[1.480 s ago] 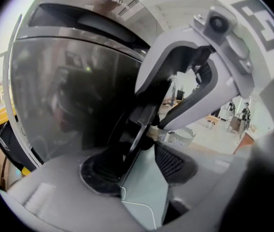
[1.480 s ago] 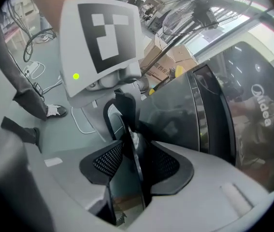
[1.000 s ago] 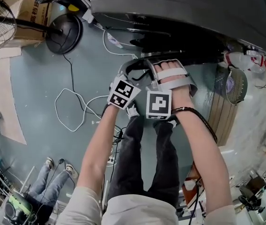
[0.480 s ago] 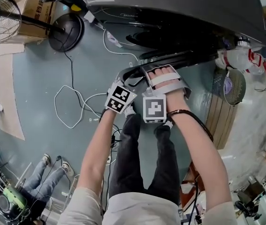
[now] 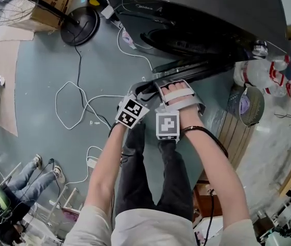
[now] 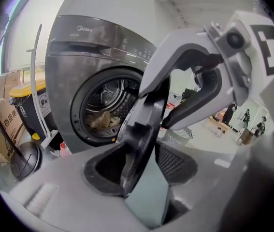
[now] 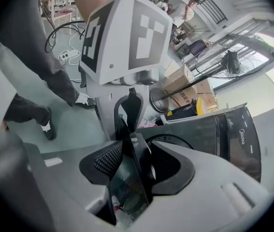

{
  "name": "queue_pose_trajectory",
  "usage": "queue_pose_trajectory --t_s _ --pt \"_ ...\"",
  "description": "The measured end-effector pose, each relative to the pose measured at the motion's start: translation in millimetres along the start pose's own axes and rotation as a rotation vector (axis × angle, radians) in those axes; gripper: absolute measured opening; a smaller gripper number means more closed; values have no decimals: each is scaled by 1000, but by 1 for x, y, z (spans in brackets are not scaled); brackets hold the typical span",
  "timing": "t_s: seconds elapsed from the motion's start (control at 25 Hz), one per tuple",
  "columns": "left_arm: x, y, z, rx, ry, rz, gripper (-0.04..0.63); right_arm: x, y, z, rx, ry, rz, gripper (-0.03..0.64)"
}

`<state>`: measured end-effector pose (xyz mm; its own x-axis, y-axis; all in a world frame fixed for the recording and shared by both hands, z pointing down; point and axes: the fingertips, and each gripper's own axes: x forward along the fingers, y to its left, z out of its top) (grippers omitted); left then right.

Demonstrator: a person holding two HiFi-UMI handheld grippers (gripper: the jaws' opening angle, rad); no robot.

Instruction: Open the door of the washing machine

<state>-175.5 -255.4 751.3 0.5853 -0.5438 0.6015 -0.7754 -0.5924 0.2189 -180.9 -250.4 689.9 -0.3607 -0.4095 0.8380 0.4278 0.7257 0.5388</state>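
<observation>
At centre frame in the head view, the left gripper and the right gripper each clamp the rim of the door — jaws wide, pads pressing on it. The door stands ajar just below the washing machine at upper right. Advisable: swing both hands together along the hinge arc without twisting the rim; count — two grippers, one door, one machine, one floor fan at upper left.
</observation>
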Motion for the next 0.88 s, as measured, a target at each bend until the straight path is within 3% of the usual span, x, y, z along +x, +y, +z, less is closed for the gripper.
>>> queue_pose_trajectory --t_s 0.28,0.44,0.76,0.88 --pt "-8 -43 -18 -15 33 23 241 -26 37 1 -58 -43 19 169" --pt "-8 -67 -24 -24 49 20 239 -39 56 -3 -20 -66 38 169" --pt "-8 -138 -43 40 122 -116 242 -73 111 -16 24 -20 89 182" --pt "-7 -167 -48 94 137 -193 245 -87 130 -21 143 0 104 201"
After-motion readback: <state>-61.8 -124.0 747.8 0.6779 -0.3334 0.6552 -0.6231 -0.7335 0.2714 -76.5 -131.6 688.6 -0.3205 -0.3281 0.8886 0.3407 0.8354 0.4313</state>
